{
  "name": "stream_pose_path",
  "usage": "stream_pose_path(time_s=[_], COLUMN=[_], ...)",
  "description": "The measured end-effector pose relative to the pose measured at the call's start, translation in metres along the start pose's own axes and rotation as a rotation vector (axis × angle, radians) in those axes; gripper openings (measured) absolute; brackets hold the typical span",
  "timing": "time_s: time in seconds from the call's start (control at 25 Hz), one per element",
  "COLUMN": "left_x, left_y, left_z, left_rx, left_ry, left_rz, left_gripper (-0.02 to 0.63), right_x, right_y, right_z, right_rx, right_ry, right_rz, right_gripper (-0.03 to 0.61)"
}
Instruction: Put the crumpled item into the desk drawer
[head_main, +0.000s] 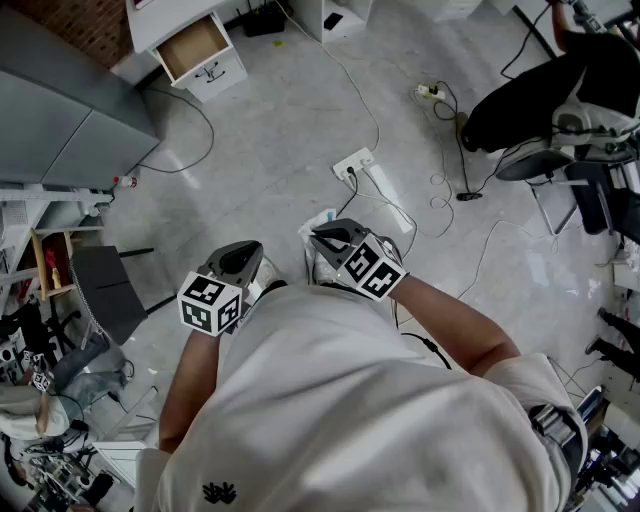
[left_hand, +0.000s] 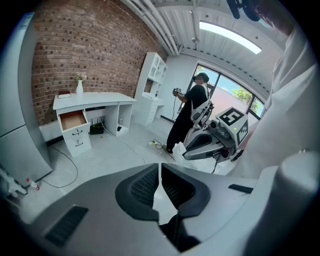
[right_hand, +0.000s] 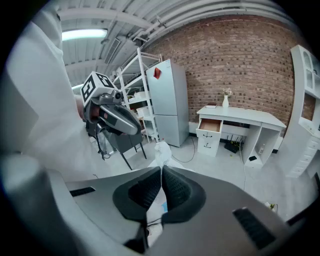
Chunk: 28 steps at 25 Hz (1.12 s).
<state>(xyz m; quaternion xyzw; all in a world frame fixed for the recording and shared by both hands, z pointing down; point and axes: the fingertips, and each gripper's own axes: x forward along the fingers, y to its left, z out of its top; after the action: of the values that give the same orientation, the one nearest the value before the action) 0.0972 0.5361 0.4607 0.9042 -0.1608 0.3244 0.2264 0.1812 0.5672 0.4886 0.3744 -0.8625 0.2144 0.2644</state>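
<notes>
The crumpled item (right_hand: 162, 151) is gripped in the right tongs (right_hand: 161, 170), protruding past their tips. The left tongs (left_hand: 160, 167) are pressed together. The open drawer (right_hand: 210, 125) is seen well ahead of both.

Free path: bare floor (head_main: 280, 130) runs wide from the person up to the white desk (head_main: 160, 14). The drawer (head_main: 194, 46) is pulled out, its top open upward.

Obstacles:
- Left: the grey fridge (head_main: 60, 130) edges the path, near the drawer unit.
- In front of the drawer: a black cable (head_main: 211, 128) loops on the floor.
- Mid-floor: power strip (head_main: 353, 163), with loose cables (head_main: 437, 95) further right.
- Near left: black chair (head_main: 105, 290).
- Right: office chairs (head_main: 545, 170), well apart from the path.
</notes>
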Motion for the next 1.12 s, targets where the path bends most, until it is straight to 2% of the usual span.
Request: stream_pose_path(time_s=[0.28,0.56,0.76,0.96,1.12], left_x=[0.005,-0.004,-0.007,-0.035,-0.063], left_y=[0.0,0.043,0.113,0.207,0.281], left_z=[0.024,0.02,0.04,0.067,0.071], left_rx=[0.026,0.009,0.013,0.019,-0.001], left_ry=[-0.027,-0.032,-0.06,-0.102,-0.126], left_rz=[0.018,-0.003,-0.037,-0.057,-0.039], left_gripper=[0.035,0.035,0.034,0.034,0.034], right_x=[-0.002,0.037,0.084,0.147,0.203], right_y=[-0.015,-0.022,-0.048,-0.072,-0.091], right_z=[0.001,0.027,0.064,0.133,0.178], right_rx=[-0.008,0.019,0.056,0.023,-0.016], right_ry=[-0.004,0.022,0.056,0.081,0.106], right_rz=[0.005,-0.014,-0.052,-0.102,-0.124], right_gripper=[0.032,0.032,0.032,0.032,0.032])
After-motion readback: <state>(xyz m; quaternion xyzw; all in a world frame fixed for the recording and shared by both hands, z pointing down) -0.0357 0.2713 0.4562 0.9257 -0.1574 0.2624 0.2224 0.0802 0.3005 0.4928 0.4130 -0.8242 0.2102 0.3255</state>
